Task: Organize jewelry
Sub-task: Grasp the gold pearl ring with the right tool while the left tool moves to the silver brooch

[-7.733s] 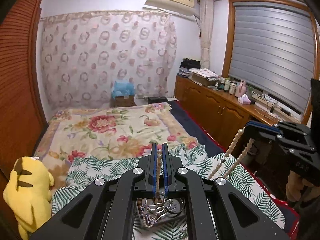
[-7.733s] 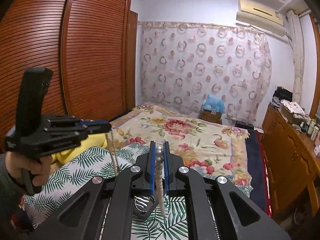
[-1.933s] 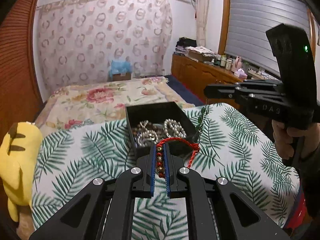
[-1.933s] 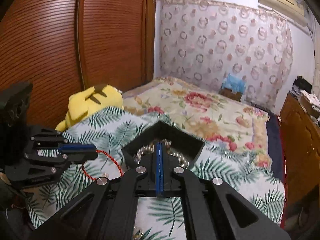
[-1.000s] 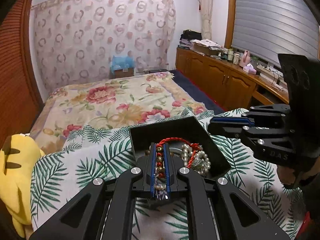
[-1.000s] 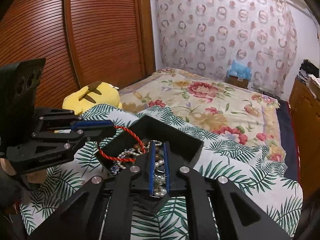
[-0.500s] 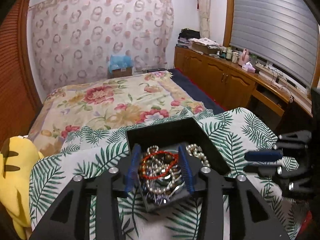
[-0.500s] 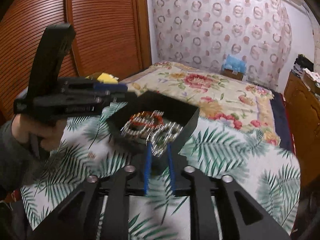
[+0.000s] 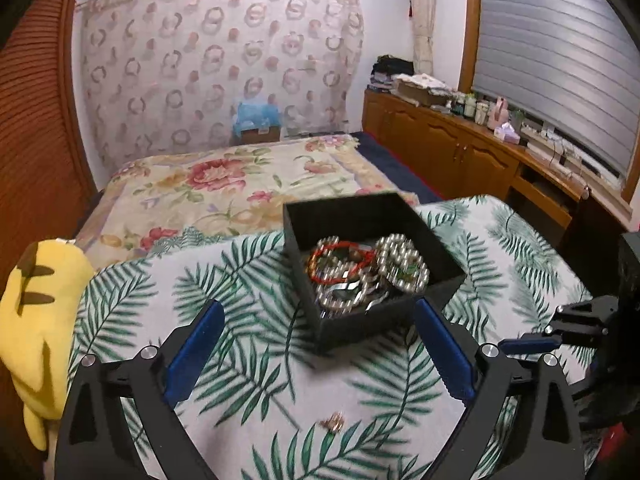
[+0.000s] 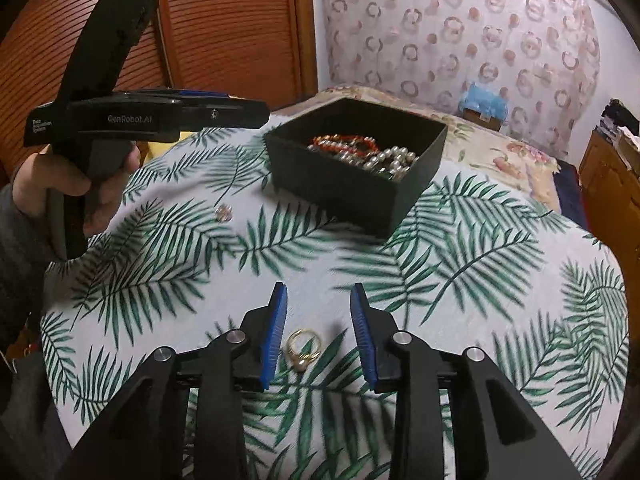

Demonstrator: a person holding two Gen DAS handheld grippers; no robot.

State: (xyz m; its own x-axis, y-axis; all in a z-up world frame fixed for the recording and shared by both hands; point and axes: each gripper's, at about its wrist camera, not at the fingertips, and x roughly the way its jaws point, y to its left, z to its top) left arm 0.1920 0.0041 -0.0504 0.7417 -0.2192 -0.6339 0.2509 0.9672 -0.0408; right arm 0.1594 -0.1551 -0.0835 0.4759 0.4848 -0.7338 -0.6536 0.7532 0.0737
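A black open box point(image 9: 404, 216) point(image 10: 340, 184) stands on the palm-leaf cloth and holds pearl strands point(image 9: 402, 264) and a red cord bracelet point(image 9: 340, 254) point(image 10: 340, 142). My left gripper point(image 9: 316, 316) is wide open and empty, just in front of the box. My right gripper point(image 10: 318, 300) is open and empty, low over the cloth. A gold ring with a pearl point(image 10: 304, 348) lies on the cloth between its fingers. A small gold piece point(image 9: 334, 423) point(image 10: 224, 212) lies on the cloth in front of the left gripper.
The palm-leaf cloth point(image 9: 248, 360) covers a rounded surface that drops off at its edges. A yellow plush toy point(image 9: 36, 316) sits at the left. A flowered bed point(image 9: 224, 184) lies behind, with a wooden cabinet point(image 9: 460, 156) at the right and a wooden wardrobe point(image 10: 224, 28).
My left gripper has opened, dropped the red cord bracelet into the box and drawn back. My right gripper has opened wider, pulled back and lowered over the gold ring.
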